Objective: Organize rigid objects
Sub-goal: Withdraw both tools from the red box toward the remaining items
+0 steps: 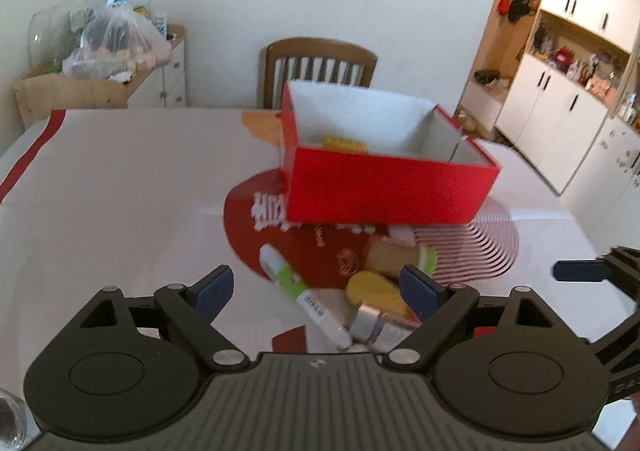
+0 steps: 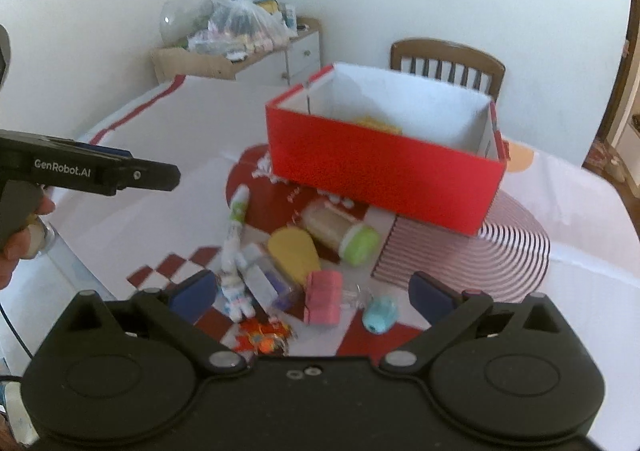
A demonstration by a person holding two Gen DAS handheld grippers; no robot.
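Note:
A red box (image 1: 384, 187) (image 2: 384, 175) stands open on the table with a yellow item (image 1: 346, 143) inside. In front of it lies a loose pile: a white-green tube (image 1: 296, 291) (image 2: 236, 219), a yellow piece (image 1: 376, 289) (image 2: 294, 253), a jar with a green lid (image 2: 340, 231), a clear small box (image 2: 264, 283), a pink block (image 2: 322, 297) and a light blue item (image 2: 380, 313). My left gripper (image 1: 316, 291) hangs open above the tube. My right gripper (image 2: 316, 297) is open over the pink block. Neither holds anything.
The table wears a white cloth with red print (image 1: 120, 179). A wooden chair (image 1: 320, 67) stands behind the box. A sideboard with plastic bags (image 1: 116, 47) sits at the back left, cupboards (image 1: 560, 99) at the right. An orange wrapper (image 2: 262, 335) lies near the table's front.

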